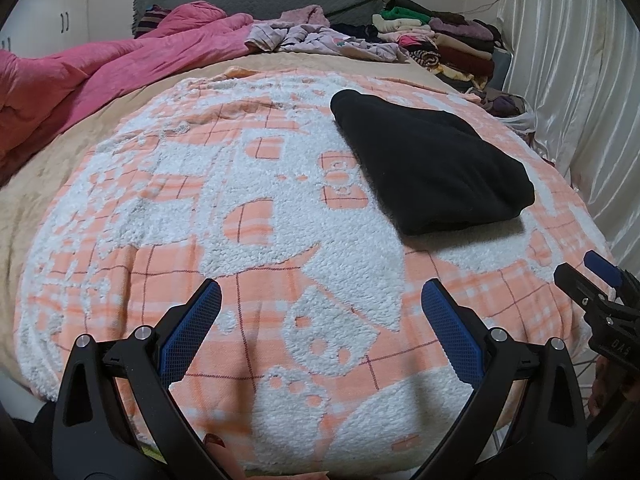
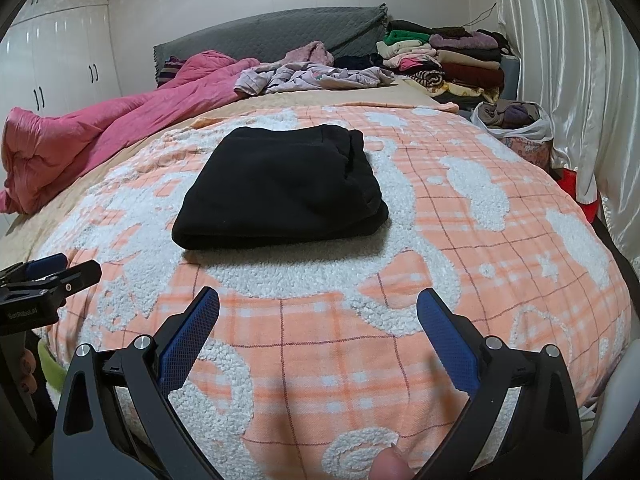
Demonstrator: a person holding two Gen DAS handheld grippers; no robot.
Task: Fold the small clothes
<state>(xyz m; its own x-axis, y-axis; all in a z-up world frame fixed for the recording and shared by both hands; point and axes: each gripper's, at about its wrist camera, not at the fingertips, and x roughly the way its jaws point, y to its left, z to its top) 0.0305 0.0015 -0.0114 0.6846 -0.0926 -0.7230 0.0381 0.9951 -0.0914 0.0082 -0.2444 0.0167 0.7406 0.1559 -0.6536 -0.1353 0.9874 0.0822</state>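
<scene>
Here, a folded black garment (image 2: 280,188) rests on the orange-white blanket (image 2: 460,240) — pink quilt (image 2: 100,136) behind.

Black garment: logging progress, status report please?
Left gripper open, empty. Right gripper open, empty. Black garment folded on blanket, untouched. Nothing in the way.

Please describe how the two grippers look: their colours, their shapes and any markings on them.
Both look alike. The left gripper and the right gripper each have two black angular plastic arms with silver round bolts at the joints. The fingers carry blue pads with a fine grid texture. White lettering shows on each body, too small to read. No cables or sleeves are visible.
</scene>
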